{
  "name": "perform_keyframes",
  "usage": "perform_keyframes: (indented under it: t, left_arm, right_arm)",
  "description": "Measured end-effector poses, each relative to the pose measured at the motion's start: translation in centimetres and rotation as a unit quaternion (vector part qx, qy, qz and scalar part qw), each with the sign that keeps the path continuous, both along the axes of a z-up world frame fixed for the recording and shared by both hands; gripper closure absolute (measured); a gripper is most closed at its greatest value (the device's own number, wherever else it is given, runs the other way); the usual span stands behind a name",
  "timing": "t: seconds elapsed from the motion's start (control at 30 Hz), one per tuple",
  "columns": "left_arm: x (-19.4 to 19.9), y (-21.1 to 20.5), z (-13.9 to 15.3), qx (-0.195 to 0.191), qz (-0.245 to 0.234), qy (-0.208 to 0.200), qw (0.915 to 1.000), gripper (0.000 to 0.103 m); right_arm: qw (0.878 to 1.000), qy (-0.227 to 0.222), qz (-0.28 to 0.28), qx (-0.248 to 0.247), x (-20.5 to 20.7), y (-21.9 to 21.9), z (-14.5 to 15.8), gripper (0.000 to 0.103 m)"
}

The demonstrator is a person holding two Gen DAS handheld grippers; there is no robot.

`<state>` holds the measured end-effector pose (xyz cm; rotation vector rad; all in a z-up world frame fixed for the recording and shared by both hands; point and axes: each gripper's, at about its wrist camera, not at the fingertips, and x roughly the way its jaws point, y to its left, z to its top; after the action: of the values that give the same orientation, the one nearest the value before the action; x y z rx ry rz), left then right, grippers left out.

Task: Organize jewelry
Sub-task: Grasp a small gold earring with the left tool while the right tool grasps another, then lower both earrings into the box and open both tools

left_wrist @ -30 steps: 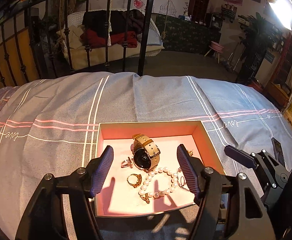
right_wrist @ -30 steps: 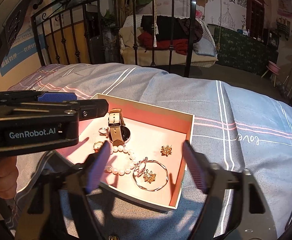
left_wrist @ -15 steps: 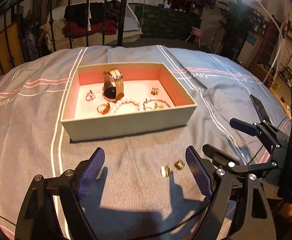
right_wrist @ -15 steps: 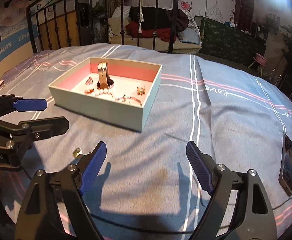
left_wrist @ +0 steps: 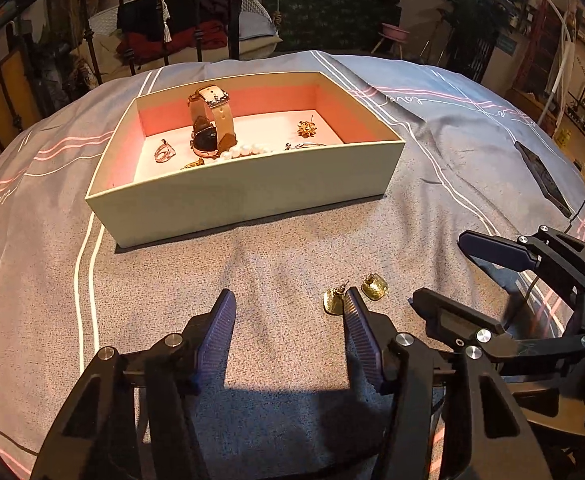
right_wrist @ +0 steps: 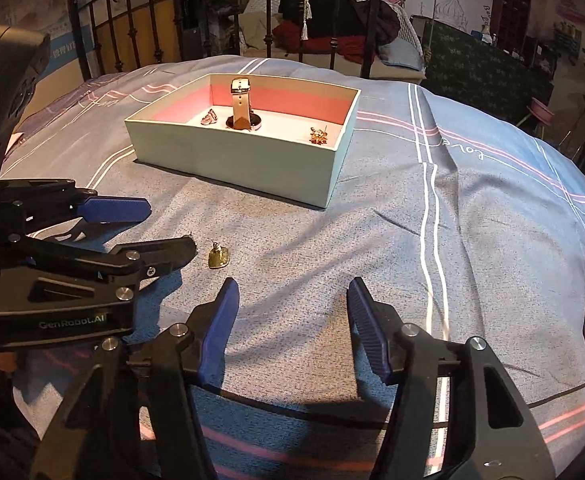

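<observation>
Closest in, the left gripper is seen spread wide just above the grey striped bedspread, nothing held between its blue pads. The right gripper is likewise held wide apart and empty, a bit off to the side.

Right by the left gripper's right fingertip, two small gold earrings are found lying loose on the fabric: one earring touching or nearly touching that tip, the second earring just beside it. From the right wrist view only one of them can be clearly made out.

Further back, an open box with a pink lining is set on the bedspread. Inside, a watch is stood up on its tan strap, with a ring, some pearls and a gold flower earring scattered around it.

Off to the right, a dark phone is left on the bedspread, well apart from everything.
</observation>
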<state>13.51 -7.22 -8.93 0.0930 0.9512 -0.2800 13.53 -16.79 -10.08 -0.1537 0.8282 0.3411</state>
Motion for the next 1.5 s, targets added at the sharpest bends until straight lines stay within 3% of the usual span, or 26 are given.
perform_keyframes:
  t: [0.1,0.33,0.4,0.5,0.63,0.7,1.07,1.3,1.5]
  left_arm:
    - [0.2,0.1,0.0,0.013,0.000,-0.006,0.9999,0.059]
    - [0.6,1.3,0.0,0.001,0.011,-0.003,0.9999,0.077]
    - [0.8,1.8,0.1,-0.006,0.016,-0.001,0.9999,0.087]
    - [0.9,2.6,0.1,-0.026,0.021,0.005,0.9994,0.092]
    - [0.8,2.8,0.2,-0.031,0.024,0.004,0.9992,0.093]
    - [0.7,2.9,0.2,-0.034,0.024,0.003,0.9991,0.093]
    - [0.2,3.8,1.5,-0.054,0.034,-0.007,0.9980,0.094]
    - [0.9,3.8,5.0,-0.061,0.027,-0.049,0.9965,0.094]
    - [4.3,4.5,7.8,-0.063,0.042,-0.074,0.9944,0.094]
  right_arm:
    - [1.000,0.000,0.011,0.000,0.1,0.7,0.0,0.045]
    - [0.999,0.002,0.043,-0.002,0.6,2.8,0.1,0.045]
    - [0.999,0.009,0.052,0.004,1.0,3.3,-0.1,0.052]
    - [0.998,0.013,0.064,0.003,1.3,3.9,-0.1,0.067]
    - [0.998,0.012,0.069,0.001,1.3,4.2,-0.1,0.085]
    - [0.997,0.013,0.070,0.005,1.2,4.1,0.0,0.089]
    - [0.998,-0.013,0.062,0.030,1.0,3.6,1.8,0.089]
    - [0.996,-0.053,0.049,0.043,2.9,3.2,5.0,0.089]
    - [0.995,-0.074,0.040,0.053,6.3,3.3,7.1,0.089]
